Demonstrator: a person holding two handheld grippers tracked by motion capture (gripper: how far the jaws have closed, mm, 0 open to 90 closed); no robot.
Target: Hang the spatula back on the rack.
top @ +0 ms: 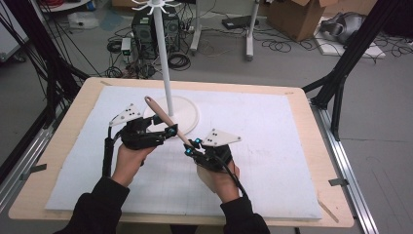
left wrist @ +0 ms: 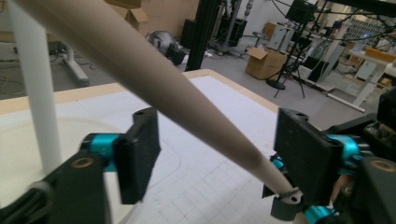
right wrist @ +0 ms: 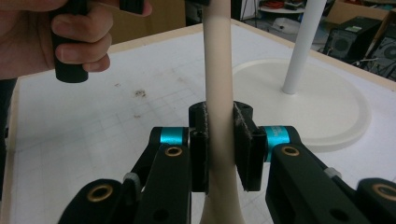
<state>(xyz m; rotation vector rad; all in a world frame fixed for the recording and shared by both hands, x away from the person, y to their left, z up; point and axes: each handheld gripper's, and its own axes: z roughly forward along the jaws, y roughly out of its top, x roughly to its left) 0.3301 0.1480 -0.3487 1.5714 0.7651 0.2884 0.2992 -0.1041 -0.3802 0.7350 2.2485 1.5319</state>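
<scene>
A long beige utensil [top: 163, 117] slants up to the left above the white mat. My right gripper [top: 191, 147] is shut on its lower end. In the right gripper view both pads [right wrist: 246, 144] press the stem [right wrist: 218, 60] just above where it widens. My left gripper [top: 168, 130] stands around the middle of the stem. In the left gripper view the stem [left wrist: 154, 79] runs between the two pads [left wrist: 140, 154] with a gap on each side. The left gripper [left wrist: 219, 154] is open.
A white stand with a thin pole [top: 164, 63] and a round base [top: 187, 114] sits just behind the grippers. The white mat [top: 272, 146] covers a wooden table [top: 321, 185]. Cables, a computer case and boxes lie on the floor beyond.
</scene>
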